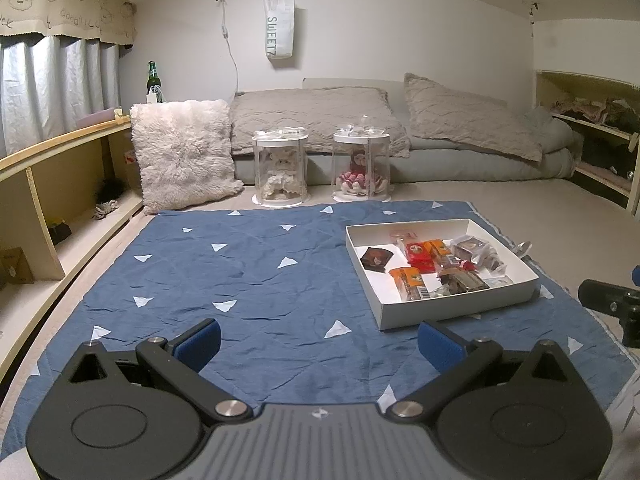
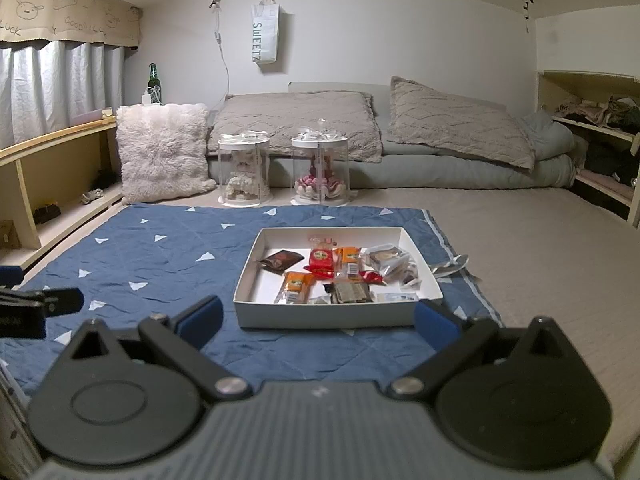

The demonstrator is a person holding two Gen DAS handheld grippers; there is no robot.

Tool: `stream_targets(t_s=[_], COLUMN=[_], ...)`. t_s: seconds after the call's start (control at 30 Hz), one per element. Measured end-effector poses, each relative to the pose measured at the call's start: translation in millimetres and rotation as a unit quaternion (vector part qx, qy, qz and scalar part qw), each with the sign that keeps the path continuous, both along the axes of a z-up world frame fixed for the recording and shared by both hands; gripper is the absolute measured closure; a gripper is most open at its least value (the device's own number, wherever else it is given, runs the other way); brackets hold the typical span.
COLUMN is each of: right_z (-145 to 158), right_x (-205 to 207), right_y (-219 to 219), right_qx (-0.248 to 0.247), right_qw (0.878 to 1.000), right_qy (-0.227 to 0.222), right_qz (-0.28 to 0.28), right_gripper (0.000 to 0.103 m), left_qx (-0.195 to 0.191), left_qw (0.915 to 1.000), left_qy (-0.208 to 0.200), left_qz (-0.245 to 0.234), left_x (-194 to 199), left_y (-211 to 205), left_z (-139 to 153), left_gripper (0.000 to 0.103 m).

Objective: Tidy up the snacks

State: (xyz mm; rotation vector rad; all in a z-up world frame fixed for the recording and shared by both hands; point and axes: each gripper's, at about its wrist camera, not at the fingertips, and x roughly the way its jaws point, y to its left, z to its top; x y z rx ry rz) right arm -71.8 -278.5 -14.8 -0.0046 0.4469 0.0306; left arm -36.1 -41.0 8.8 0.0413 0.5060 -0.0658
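Note:
A shallow white box (image 1: 448, 309) (image 2: 320, 314) lies on a blue quilted mat (image 1: 248, 264) (image 2: 160, 256). It holds several wrapped snacks: a red pack (image 2: 321, 258), orange packs (image 2: 298, 282), a dark brown pouch (image 2: 280, 260) and clear-wrapped pieces (image 2: 386, 258). One silvery wrapper (image 2: 450, 266) lies on the mat just right of the box. My left gripper (image 1: 320, 342) hovers open over the mat, left of and nearer than the box. My right gripper (image 2: 318, 322) is open in front of the box's near wall, holding nothing.
Two clear cylindrical cases with dolls (image 2: 244, 176) (image 2: 320, 172) stand beyond the mat, beside a fluffy white cushion (image 2: 164, 152). A low bed with grey pillows (image 2: 440, 136) runs along the back wall. Wooden shelves (image 1: 60, 184) (image 2: 600, 152) line both sides.

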Motion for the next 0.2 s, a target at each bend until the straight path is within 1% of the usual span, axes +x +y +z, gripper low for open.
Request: stream_targets(t_s=[0.2], right_z=[-0.6], right_x=[0.4], right_y=[0.8], right_qx=[0.001], right_qw=[1.0], right_qy=[0.0], right_qz=[0.0], right_gripper=[0.001], left_qx=[0.003], left_qw=[1.0], left_qy=[0.001], left_qz=[0.002], left_x=[-1.5], left_y=[3.8], left_z=[-2.0], left_gripper=[0.0])
